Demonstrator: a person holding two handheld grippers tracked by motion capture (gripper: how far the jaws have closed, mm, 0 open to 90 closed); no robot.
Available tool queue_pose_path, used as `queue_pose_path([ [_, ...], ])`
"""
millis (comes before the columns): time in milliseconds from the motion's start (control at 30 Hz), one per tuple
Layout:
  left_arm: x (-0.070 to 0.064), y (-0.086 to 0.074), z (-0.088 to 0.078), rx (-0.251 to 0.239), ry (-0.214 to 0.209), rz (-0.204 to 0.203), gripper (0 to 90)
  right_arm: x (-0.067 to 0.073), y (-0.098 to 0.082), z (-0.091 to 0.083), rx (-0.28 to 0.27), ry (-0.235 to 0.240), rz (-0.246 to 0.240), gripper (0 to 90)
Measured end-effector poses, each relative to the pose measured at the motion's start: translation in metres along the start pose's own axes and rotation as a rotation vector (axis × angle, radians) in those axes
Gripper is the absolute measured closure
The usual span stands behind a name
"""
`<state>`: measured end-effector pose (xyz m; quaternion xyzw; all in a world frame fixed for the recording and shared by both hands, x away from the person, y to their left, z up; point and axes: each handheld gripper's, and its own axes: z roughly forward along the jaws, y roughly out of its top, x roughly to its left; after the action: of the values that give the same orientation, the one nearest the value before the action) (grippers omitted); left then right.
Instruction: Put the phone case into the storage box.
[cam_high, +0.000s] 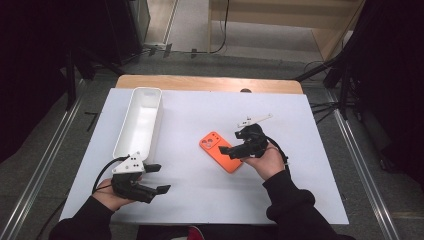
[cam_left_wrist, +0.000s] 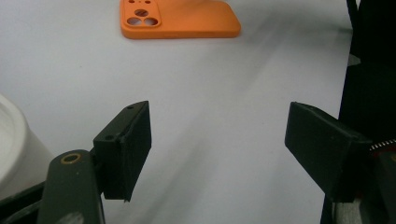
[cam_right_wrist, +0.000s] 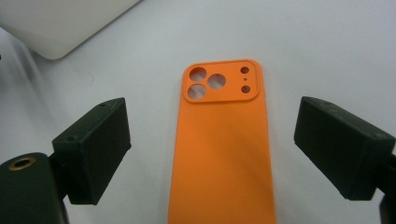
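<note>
An orange phone case lies flat on the white table cover, camera cut-outs toward the far left. My right gripper hovers at its near right end, open. In the right gripper view the case runs up between the two black jaws of the right gripper, with a gap on each side. My left gripper rests near the table's front left, open, with nothing between its fingers. In the left gripper view the left gripper faces bare cover, and the case lies farther off.
A long white empty bin stands lengthwise at the left, just beyond the left gripper; its corner and its side appear in the gripper views. A wooden table edge runs along the back.
</note>
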<state>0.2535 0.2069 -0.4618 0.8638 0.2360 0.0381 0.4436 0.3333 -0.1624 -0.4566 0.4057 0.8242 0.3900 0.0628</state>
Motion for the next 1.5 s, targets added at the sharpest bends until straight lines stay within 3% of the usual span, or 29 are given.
queue_pose_path([
  [1000,0.0,0.0,0.0,0.002,-0.004,0.002,23.3,0.003,-0.002,0.026,0.085,-0.045,-0.03,9.8],
  [1500,0.0,0.0,0.0,0.0,-0.004,0.002,23.4,0.001,-0.008,0.035,0.134,-0.063,-0.023,9.9],
])
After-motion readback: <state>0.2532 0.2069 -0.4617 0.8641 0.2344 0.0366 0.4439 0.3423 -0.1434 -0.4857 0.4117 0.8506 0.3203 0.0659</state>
